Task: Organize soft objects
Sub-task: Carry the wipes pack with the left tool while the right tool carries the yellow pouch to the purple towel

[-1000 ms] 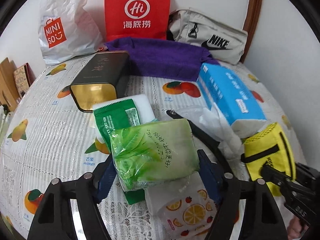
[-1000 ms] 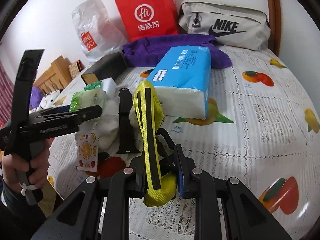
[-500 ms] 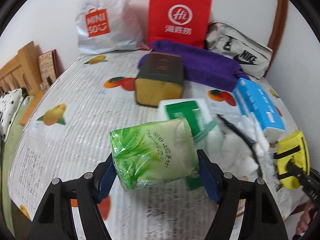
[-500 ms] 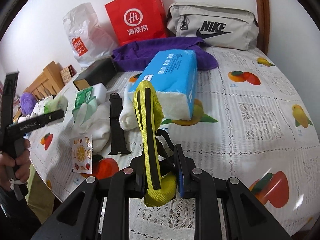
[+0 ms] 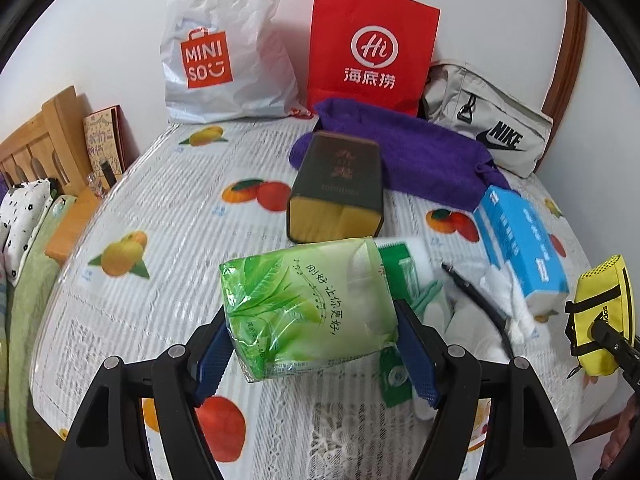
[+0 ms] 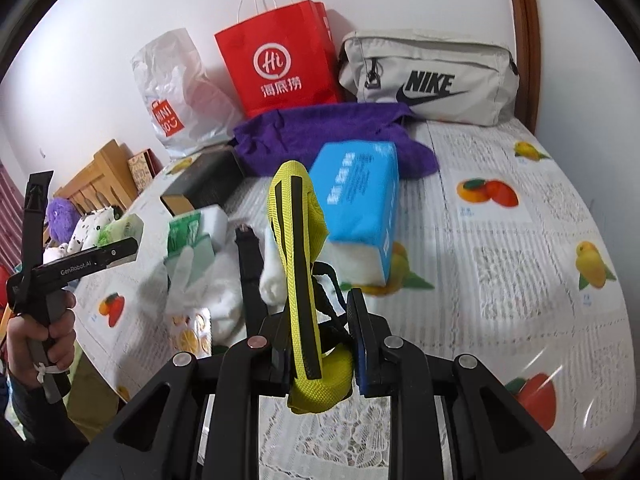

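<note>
Your left hand-held gripper (image 5: 316, 336) clamps the green tissue pack (image 5: 308, 312) above the surface (image 5: 168, 216); your right hand-held gripper (image 6: 320, 344) pinches the yellow pouch (image 6: 298, 240), blue tissue box (image 6: 360, 196) at one o'clock.

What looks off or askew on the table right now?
The dark tin lies tipped on its side, gold end facing the camera. The purple towel is bunched up, not folded. White socks and a black strap sit in a loose heap.
</note>
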Demonstrator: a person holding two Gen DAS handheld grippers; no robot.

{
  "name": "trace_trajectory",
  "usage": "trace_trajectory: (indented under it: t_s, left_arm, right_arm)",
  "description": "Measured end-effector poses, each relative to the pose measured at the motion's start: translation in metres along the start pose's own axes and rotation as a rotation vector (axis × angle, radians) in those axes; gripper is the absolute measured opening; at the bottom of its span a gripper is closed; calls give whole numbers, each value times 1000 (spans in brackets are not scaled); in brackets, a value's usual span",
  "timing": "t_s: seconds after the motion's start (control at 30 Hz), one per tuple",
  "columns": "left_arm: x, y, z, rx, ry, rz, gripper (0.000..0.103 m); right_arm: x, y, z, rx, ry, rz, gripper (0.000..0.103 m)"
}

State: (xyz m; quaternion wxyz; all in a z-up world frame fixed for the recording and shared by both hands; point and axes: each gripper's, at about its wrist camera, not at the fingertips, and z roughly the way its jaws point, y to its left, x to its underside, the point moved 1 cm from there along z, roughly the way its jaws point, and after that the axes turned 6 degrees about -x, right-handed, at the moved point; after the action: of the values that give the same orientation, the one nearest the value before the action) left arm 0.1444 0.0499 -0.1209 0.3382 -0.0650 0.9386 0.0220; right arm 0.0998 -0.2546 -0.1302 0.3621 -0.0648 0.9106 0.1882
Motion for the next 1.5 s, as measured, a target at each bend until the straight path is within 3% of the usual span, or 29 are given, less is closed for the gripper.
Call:
trace_trajectory:
  t_s: [0.4,0.77,1.17,1.5]
  left_arm:
    - [-62,-5,-10,-25,-66,23,73]
    - [-112,-10,8,-34,-87,31,73]
    - [-157,-24,60,-58,-48,60,73]
    - [-197,-43,117,-16,19,60,73]
  right_arm:
    - [-65,3,3,2,-39,-38,22]
    - [-131,-4,43,-6,-47,-56,22]
    - [-188,-35,109,7,-17,-43,22]
    - [-215,-67,178,24,66,-4,22]
